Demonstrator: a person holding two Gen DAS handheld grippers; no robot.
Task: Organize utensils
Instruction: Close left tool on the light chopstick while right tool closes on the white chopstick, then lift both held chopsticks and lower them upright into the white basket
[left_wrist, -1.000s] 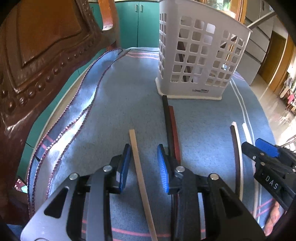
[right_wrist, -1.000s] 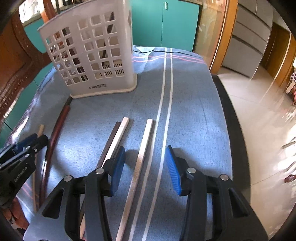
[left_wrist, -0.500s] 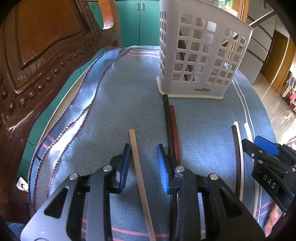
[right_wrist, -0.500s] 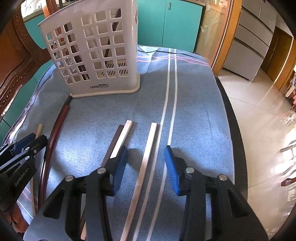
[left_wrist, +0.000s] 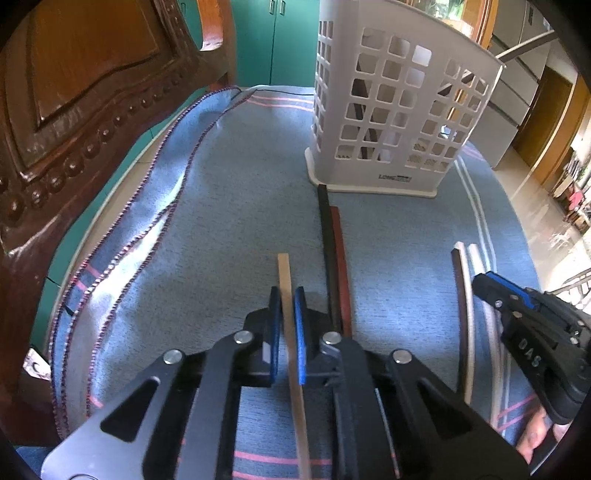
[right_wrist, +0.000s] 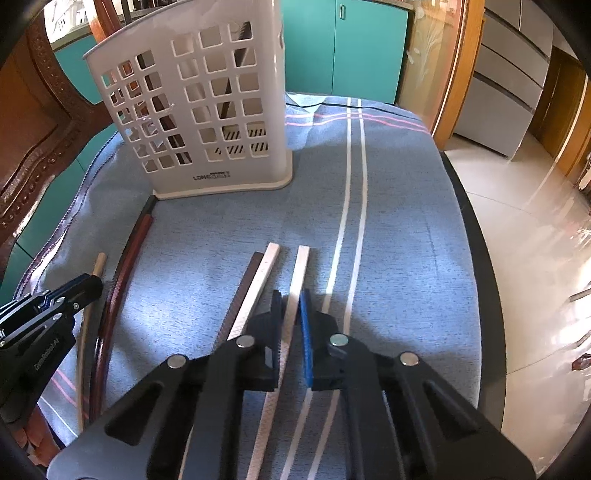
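My left gripper (left_wrist: 287, 295) is shut on a tan wooden chopstick (left_wrist: 284, 273) that lies on the blue cloth. My right gripper (right_wrist: 291, 299) is shut on a white chopstick (right_wrist: 301, 266), also lying on the cloth. A black and a dark red chopstick (left_wrist: 334, 243) lie side by side right of the tan one, pointing at the white perforated basket (left_wrist: 399, 110). A dark brown and a white chopstick (right_wrist: 255, 280) lie as a pair left of the right gripper. The basket (right_wrist: 207, 110) holds a few dark sticks.
A carved wooden chair back (left_wrist: 74, 92) stands close on the left. The blue cloth (right_wrist: 399, 229) covers a round table whose dark edge (right_wrist: 476, 240) drops to the tiled floor on the right. Teal cabinets stand behind.
Both grippers were open around their chopsticks; both have now closed on them. Both have also edged forward toward the basket.
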